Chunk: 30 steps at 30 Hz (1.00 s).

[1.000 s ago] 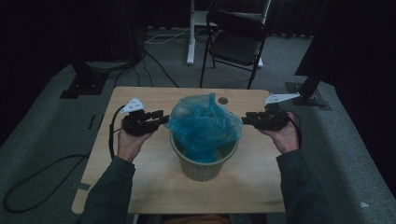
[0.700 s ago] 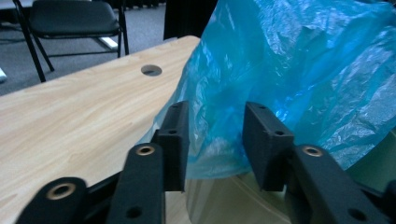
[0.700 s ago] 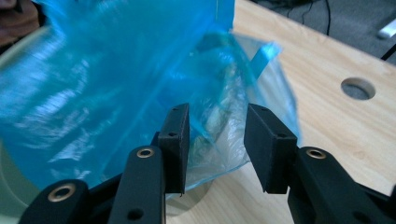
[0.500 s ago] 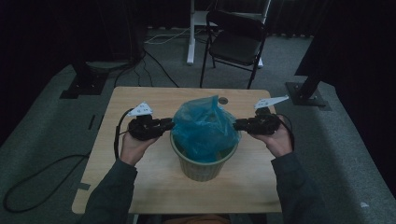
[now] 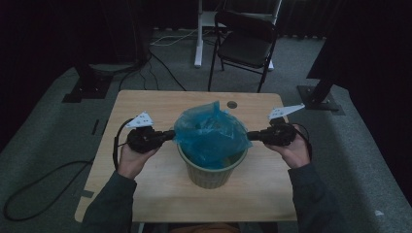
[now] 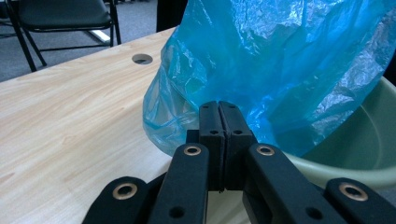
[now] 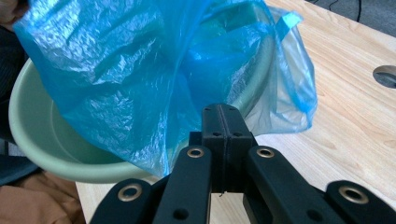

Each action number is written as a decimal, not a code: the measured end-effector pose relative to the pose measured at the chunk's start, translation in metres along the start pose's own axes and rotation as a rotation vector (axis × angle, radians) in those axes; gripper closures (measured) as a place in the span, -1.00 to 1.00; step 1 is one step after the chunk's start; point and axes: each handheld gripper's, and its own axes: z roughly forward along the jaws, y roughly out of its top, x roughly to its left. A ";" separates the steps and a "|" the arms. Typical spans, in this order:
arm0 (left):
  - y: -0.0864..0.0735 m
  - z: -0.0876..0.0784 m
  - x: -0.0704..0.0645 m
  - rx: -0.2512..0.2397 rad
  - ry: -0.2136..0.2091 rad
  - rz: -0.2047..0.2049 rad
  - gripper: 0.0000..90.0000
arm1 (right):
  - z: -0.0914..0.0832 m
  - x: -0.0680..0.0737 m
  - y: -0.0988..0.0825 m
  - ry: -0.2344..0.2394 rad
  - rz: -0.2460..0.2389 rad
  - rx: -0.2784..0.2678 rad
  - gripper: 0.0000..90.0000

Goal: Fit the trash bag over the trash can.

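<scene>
Pinching blue bag (image 5: 210, 133) both sides, left gripper (image 5: 167, 136) and right gripper (image 5: 252, 135) jaws just closing, clenched on film; thin plastic risking tearing or slipping, bin (image 5: 211, 174) tipping on counter (image 5: 160, 104).

Centre of your high view: blue plastic bag (image 5: 210, 133), thin, crinkled, translucent, bunched up and billowing above the rim. It sits inside a pale green bin (image 5: 210, 174), upright, round, open-topped. Bag film spills over the rim on both sides, left and right of frame.
</scene>
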 end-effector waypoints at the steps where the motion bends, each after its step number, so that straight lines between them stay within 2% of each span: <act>1: -0.002 -0.001 -0.001 0.001 0.001 0.001 0.97 | 0.000 0.001 -0.001 0.001 -0.003 0.003 1.00; 8: -0.016 -0.008 -0.011 0.013 -0.012 0.003 0.97 | -0.004 0.011 -0.012 0.016 -0.014 0.023 1.00; 11: -0.023 -0.007 -0.016 0.036 -0.010 0.010 0.97 | -0.005 0.015 -0.018 0.032 -0.021 0.039 1.00; 16: -0.028 -0.002 -0.021 0.050 -0.030 0.009 0.97 | -0.007 0.019 -0.023 0.055 -0.023 0.048 1.00; 22: -0.029 0.003 -0.020 0.050 -0.021 0.000 0.97 | -0.006 0.020 -0.024 0.065 -0.018 0.040 1.00; 24: -0.029 0.005 -0.018 0.043 -0.013 -0.018 0.97 | -0.005 0.020 -0.024 0.067 -0.018 0.038 1.00; 30: -0.026 0.015 -0.011 0.043 0.000 -0.036 0.97 | 0.000 0.017 -0.017 0.067 -0.009 0.015 1.00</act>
